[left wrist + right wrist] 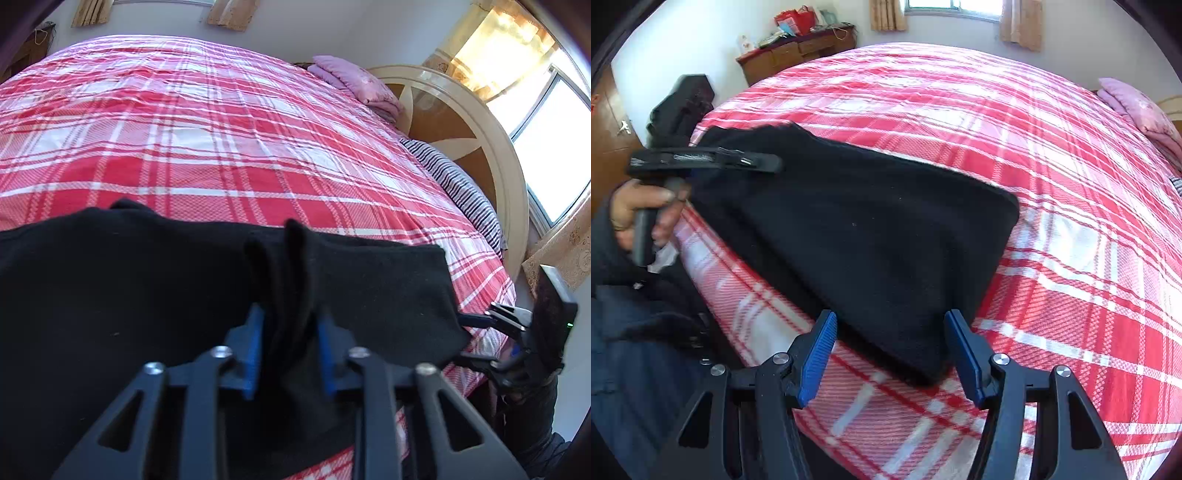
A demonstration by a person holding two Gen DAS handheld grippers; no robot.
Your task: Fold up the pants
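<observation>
Black pants [871,236] lie folded along the near edge of a bed with a red and white plaid cover [1052,184]. In the left wrist view my left gripper [290,325] is shut on a raised bunch of the pants [288,266] between its blue pads. In the right wrist view my right gripper [890,332] is open, its blue pads either side of the near corner of the pants. The right gripper also shows at the right of the left wrist view [509,321]. The left gripper shows at the far end of the pants in the right wrist view [701,158].
A folded pink blanket [354,81] and a striped pillow [458,184] lie by the cream headboard [491,147]. A wooden dresser [798,51] stands against the far wall. Windows with curtains [546,122] are beyond the bed.
</observation>
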